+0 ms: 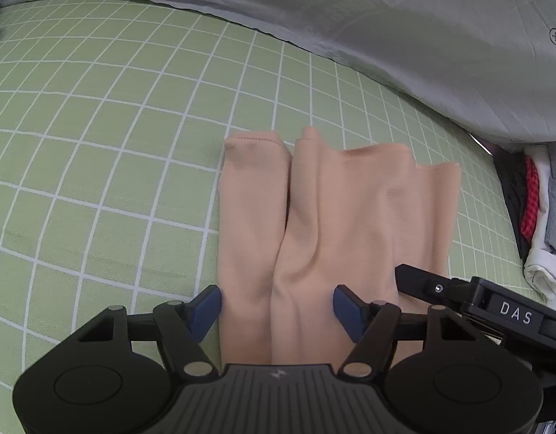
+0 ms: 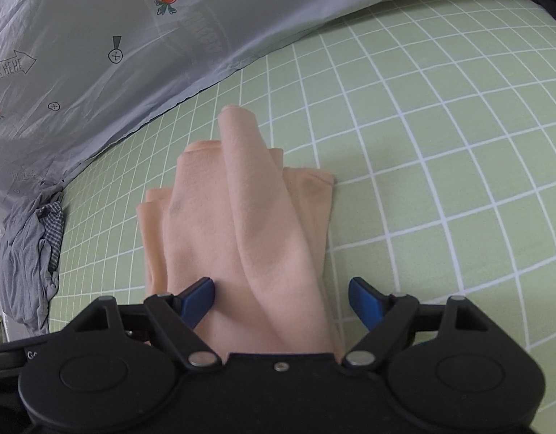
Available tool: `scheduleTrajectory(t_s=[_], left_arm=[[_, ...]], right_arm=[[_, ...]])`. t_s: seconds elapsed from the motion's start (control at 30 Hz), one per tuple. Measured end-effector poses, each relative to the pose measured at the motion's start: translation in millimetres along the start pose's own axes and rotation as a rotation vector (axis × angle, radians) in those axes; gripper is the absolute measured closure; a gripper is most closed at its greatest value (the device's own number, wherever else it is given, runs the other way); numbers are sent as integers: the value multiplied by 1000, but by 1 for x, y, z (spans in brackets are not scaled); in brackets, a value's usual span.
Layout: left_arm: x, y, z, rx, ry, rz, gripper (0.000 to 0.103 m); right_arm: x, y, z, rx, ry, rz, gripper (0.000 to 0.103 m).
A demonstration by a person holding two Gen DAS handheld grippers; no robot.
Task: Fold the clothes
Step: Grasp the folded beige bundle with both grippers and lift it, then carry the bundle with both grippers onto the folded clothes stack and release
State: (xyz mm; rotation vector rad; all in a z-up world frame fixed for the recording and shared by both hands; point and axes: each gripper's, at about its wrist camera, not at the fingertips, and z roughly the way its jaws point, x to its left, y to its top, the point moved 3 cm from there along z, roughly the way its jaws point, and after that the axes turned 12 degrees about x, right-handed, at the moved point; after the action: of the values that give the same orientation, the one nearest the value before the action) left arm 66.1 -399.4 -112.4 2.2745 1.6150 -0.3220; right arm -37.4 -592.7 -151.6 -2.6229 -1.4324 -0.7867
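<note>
A peach garment [image 1: 336, 209] lies folded lengthwise into a narrow strip on the green checked bedsheet [image 1: 97, 152], with a hemmed sleeve end on its far left. My left gripper [image 1: 276, 307] is low over the near end. It is open, its blue pads [image 1: 205, 311] standing wide on either side of a soft ridge of cloth. In the right wrist view the same garment [image 2: 242, 217] runs away from me, a loose fold on top. My right gripper [image 2: 283, 298] is open too: its left pad rests on the cloth and its right pad is over the sheet beyond the cloth's edge.
A grey quilt with carrot prints [image 1: 404, 29] [image 2: 97, 43] borders the far side of the sheet. A heap of other clothes [image 1: 542, 217] lies at one end, and crumpled grey clothing [image 2: 32, 253] at the sheet's edge. The right tool's black housing [image 1: 513, 314] sits close beside my left gripper.
</note>
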Motion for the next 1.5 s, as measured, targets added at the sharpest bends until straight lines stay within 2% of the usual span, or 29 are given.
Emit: scheduleTrajectory(t_s=[0.07, 0.13, 0.2, 0.27, 0.33, 0.4, 0.63, 0.97, 1.17, 1.33, 1.5], left_arm=[[1, 0, 1, -4, -12, -4, 39], [3, -1, 1, -9, -39, -15, 46], [7, -2, 3, -12, -111, -48, 69], [14, -4, 5, -18, -173, -89, 74], [16, -6, 2, -25, -192, -96, 81], [15, -9, -5, -31, -207, -92, 83], [4, -41, -42, -68, -215, -7, 85], [0, -106, -80, -44, -268, 143, 85], [8, -144, -83, 2, -309, 161, 85], [-6, -169, -76, 39, -323, 183, 85], [-33, -180, -78, 9, -286, 194, 86]], right_arm=[[3, 3, 2, -3, 3, -1, 21], [5, 4, 4, -3, 23, 6, 25], [11, 3, 7, 3, 14, -6, 33], [17, 1, 5, 8, 6, -41, 45], [24, -2, 0, 11, 0, -81, 64], [30, -7, -8, -3, -8, -114, 73], [49, -45, -51, -96, -19, -140, 77], [47, -136, -101, -200, -15, -7, 77], [48, -188, -111, -214, -42, 79, 77], [39, -229, -122, -198, -94, 110, 77], [7, -239, -132, -198, -43, 157, 77]])
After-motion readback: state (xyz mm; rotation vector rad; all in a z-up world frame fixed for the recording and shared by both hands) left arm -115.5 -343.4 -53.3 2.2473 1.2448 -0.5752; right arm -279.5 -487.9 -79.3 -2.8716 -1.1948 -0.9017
